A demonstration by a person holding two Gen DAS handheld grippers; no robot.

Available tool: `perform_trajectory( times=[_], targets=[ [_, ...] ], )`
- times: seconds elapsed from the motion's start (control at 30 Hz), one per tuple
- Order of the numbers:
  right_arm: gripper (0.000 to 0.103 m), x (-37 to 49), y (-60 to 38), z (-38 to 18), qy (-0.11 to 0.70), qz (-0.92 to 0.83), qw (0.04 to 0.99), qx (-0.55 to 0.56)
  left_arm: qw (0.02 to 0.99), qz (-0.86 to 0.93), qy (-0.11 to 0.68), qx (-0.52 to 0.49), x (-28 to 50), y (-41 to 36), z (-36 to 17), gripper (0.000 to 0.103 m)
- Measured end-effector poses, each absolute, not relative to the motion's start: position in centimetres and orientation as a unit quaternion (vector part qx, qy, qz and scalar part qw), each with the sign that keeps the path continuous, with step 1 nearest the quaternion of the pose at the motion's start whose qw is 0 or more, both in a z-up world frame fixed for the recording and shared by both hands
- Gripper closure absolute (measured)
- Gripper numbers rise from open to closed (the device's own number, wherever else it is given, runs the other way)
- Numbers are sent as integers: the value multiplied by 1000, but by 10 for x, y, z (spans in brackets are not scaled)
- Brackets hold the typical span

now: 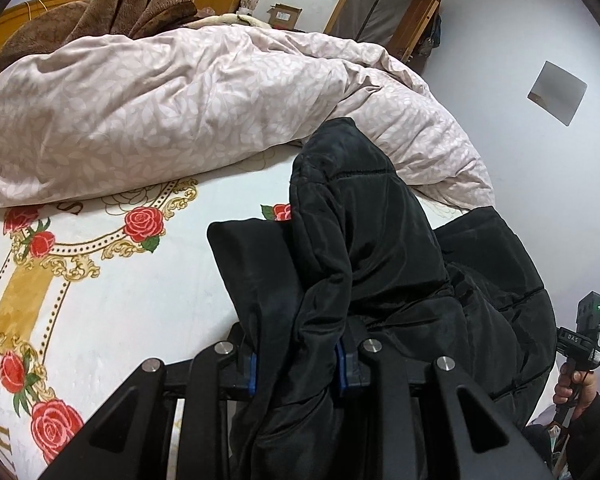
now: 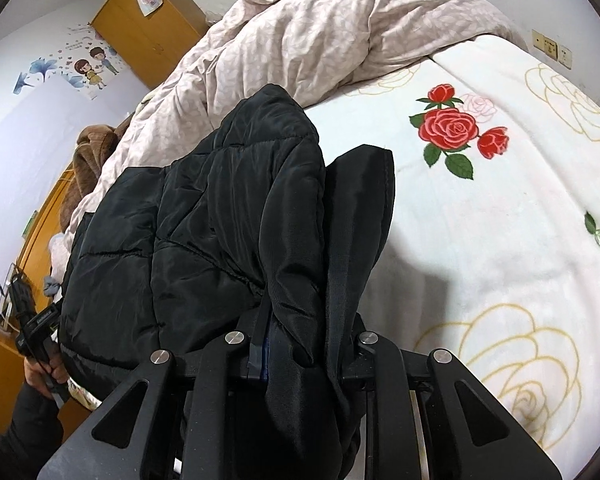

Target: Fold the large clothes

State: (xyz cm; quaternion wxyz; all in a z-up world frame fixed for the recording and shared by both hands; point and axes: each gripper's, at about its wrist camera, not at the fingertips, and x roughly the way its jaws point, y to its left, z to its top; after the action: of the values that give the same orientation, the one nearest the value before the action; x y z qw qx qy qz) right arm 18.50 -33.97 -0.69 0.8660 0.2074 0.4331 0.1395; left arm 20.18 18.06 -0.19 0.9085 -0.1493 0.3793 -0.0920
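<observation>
**Jacket lifted over bed, fold not yet laid**

Jacket (image 1: 380, 248), black and quilted, is hanging bunched between the two grippers above the bed (image 1: 140, 300); no part of it is lying flat as far as either view shows.

Left hand-held gripper (image 1: 296, 364) is clamping a thick bunch of the jacket's fabric between its fingers. Right hand-held gripper (image 2: 300, 344) is doing the same with another bunch, a ribbed hem or cuff edge (image 2: 360, 208) standing up beside the grip.

Bed is carrying a white rose-printed blanket, with a pink leaf-patterned duvet (image 1: 180, 100) heaped at the far side and a brown fleece blanket (image 1: 132, 4) behind it. Jacket's top is reaching close to the duvet; contact cannot be told.

Progress, as judged: early. Garment is being held up, but no crease or folded layer is showing. Spreading flat on the open part of the bed, sleeves in, then halving, all appear to be remaining.
</observation>
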Motion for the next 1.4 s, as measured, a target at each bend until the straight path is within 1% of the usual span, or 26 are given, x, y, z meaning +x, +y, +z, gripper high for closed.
perform_trajectory(
  times=[0.17,0.37,0.93,1.13,1.23,1.3,1.37,1.4],
  targets=[
    [82,179,-347,-2,427,137,870,204,910,-96,376,-147,199,171,3,75],
    [81,185,-368,4,421,123,876,200,909,-110,375,-142,218,144,9,75],
    [81,270,-486,11,390,46,897,201,899,-178,379,-128,350,16,4,75],
    [80,302,-514,-12,395,26,895,207,894,-188,388,-118,390,-14,-21,75],
    [77,313,-522,-39,418,12,884,210,886,-172,417,-111,399,-20,-54,74],
    [70,314,-527,-55,427,1,877,219,879,-160,434,-117,398,-14,-76,69],
    [56,308,-533,-64,427,-9,874,233,873,-155,446,-125,394,-6,-90,63],
    [54,306,-534,-63,425,-13,874,236,871,-153,449,-127,392,-5,-92,59]
  ],
)
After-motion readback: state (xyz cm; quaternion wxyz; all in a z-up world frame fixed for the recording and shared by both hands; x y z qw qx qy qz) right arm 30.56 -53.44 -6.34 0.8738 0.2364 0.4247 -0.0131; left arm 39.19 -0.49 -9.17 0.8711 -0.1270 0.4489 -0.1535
